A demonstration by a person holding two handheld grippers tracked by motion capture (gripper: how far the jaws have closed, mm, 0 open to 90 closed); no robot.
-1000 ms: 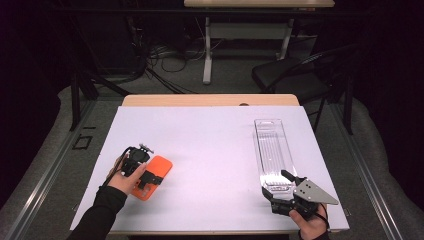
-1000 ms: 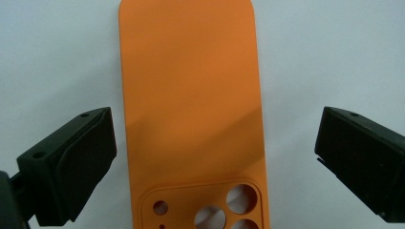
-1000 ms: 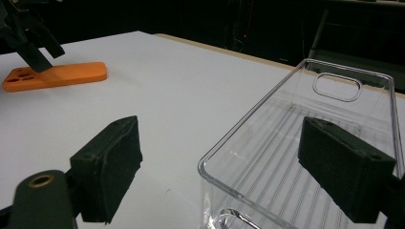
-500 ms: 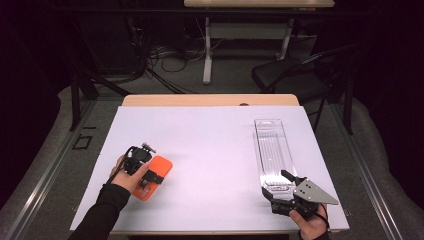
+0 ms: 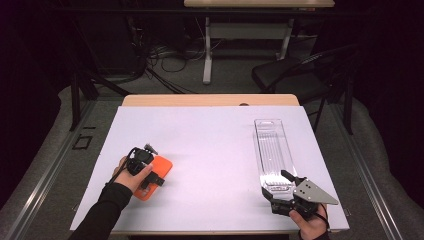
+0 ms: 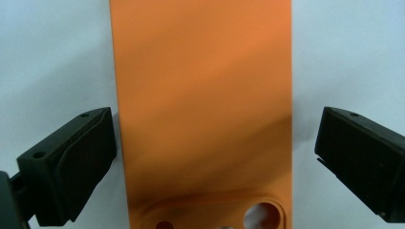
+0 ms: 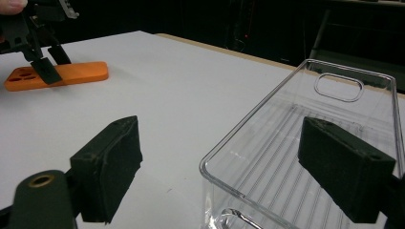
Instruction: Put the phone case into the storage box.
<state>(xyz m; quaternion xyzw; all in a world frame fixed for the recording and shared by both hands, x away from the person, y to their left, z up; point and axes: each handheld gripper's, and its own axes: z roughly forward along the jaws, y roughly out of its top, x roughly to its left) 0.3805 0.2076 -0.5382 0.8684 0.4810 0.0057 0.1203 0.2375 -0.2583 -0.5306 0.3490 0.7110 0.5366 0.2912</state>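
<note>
An orange phone case [image 5: 162, 167] lies flat on the white table at the left, camera cut-outs toward the person. My left gripper [image 5: 150, 175] points down over it. In the left gripper view the case [image 6: 203, 95] runs between the open jaws of my left gripper [image 6: 215, 129], with a thin gap on each side. A long clear plastic tray [image 5: 272, 145] lies at the right. My right gripper [image 5: 276, 184] is open at its near end. In the right gripper view my right gripper [image 7: 224, 138] straddles the near corner of the tray [image 7: 310, 143], one jaw over the inside and one outside.
The white table surface [image 5: 210, 145] stretches between the two hands. The wooden table edge [image 5: 210, 100] runs along the far side. A dark chair [image 5: 295, 75] and cables stand on the floor beyond. In the right gripper view, the orange case [image 7: 62, 74] and left gripper [image 7: 40, 57] show far left.
</note>
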